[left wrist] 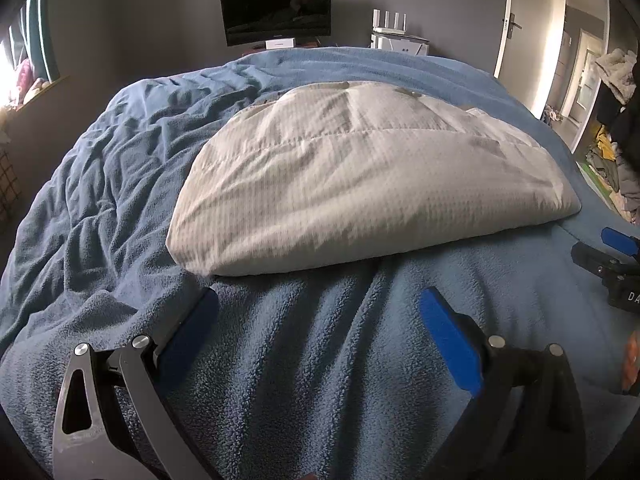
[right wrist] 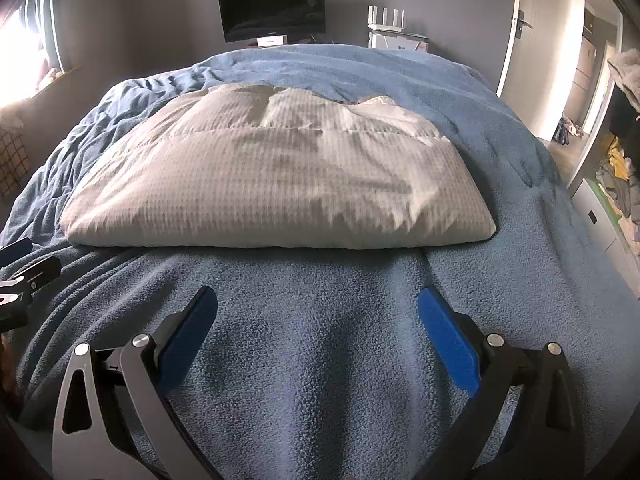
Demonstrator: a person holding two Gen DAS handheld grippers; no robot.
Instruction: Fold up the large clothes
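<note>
A pale checked garment lies folded into a broad flat rectangle on the blue fleece blanket of a bed; the right wrist view shows the same garment with its folded edge nearest me. My left gripper hovers open just short of that near edge, nothing between its blue pads. My right gripper is open too, a little back from the near edge, over bare blanket. The right gripper's tip shows at the left wrist view's right edge.
A dark monitor and a white router stand past the bed's far end. A door is open at the right, with shelves of piled clothes beside the bed. A bright window is at the left.
</note>
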